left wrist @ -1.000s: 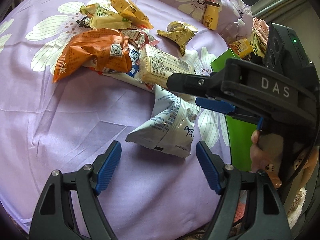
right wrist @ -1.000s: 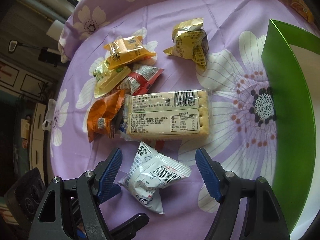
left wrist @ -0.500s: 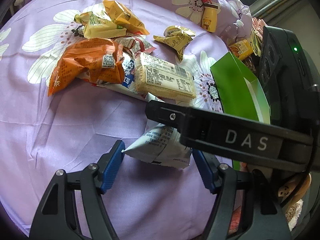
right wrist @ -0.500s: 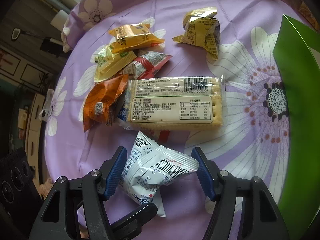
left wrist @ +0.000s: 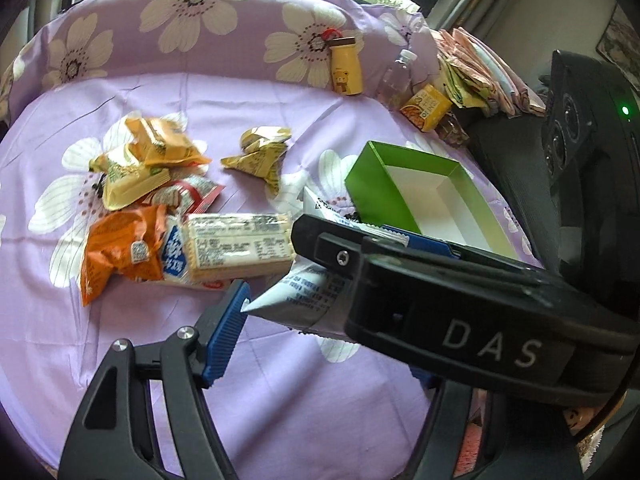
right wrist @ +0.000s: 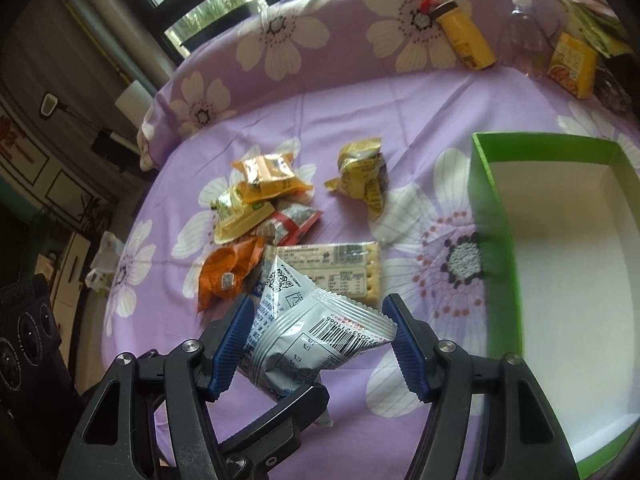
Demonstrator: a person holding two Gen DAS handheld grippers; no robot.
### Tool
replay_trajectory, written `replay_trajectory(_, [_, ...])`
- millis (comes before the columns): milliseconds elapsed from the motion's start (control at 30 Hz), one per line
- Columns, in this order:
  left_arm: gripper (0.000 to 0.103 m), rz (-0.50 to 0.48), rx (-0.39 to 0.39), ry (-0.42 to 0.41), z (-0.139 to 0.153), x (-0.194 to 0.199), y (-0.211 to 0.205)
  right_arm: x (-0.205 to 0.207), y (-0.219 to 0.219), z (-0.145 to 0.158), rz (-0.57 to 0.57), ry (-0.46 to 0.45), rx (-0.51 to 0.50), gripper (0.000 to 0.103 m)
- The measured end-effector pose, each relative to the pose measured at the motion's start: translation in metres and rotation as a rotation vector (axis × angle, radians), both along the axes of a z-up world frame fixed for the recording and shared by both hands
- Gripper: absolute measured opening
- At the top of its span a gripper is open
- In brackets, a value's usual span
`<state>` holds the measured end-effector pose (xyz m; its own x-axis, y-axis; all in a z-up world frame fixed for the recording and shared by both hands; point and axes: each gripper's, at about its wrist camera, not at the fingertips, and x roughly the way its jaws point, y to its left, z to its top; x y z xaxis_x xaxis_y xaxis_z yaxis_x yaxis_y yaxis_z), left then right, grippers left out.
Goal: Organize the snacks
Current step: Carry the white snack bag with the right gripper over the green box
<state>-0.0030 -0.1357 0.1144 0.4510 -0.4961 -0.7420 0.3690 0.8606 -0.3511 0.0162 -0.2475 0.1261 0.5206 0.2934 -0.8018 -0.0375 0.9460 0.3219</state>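
Note:
A white snack bag [right wrist: 316, 332] hangs above the purple flowered cloth [right wrist: 400, 112]. My right gripper [right wrist: 318, 320] is shut on it, a blue pad pressing each side. My left gripper [left wrist: 320, 300] holds the same bag [left wrist: 296, 292] from the other end. One bag corner touches its left pad [left wrist: 226, 332]. Its jaws are opening slightly and its other finger is hidden behind the right gripper's black finger [left wrist: 328, 248]. An open green box [right wrist: 496, 240] with a white inside lies to the right, also seen as the green box [left wrist: 372, 196] in the left wrist view.
On the cloth lie a cracker pack [left wrist: 240, 248], an orange bag [left wrist: 116, 256], yellow packs [left wrist: 152, 156] and a crumpled gold wrapper [left wrist: 260, 156]. A yellow bottle [left wrist: 346, 66], a clear bottle [left wrist: 396, 76] and a juice carton [left wrist: 426, 106] lean against the far pillow.
Both grippers closed around the white bag and rose with it off the cloth. The right gripper's body now crosses the left wrist view, and the box's inside shows.

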Motion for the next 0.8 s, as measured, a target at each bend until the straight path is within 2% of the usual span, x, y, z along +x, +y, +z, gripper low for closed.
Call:
replay_trajectory(233, [0.071, -0.124, 0.006, -0.073, 0.02, 0.005, -0.056, -0.015, -0.051, 0.023, -0.154, -0.087, 0.026, 0.069])
replay_trajectory(400, [0.071, -0.221, 0.004, -0.095, 0.026, 0.004, -0.097, -0.029, -0.093, 0.029, -0.265, -0.113, 0.055, 0.069])
replay_trajectory(600, [0.071, -0.312, 0.004, -0.079, 0.021, 0.004, -0.138, -0.04, -0.135, 0.027, -0.375, -0.113, 0.086, 0.069])
replay_trajectory(800, [0.071, -0.368, 0.019, -0.026, 0.005, 0.009, -0.169, -0.044, -0.168, 0.01, -0.458, -0.063, 0.126, 0.069])
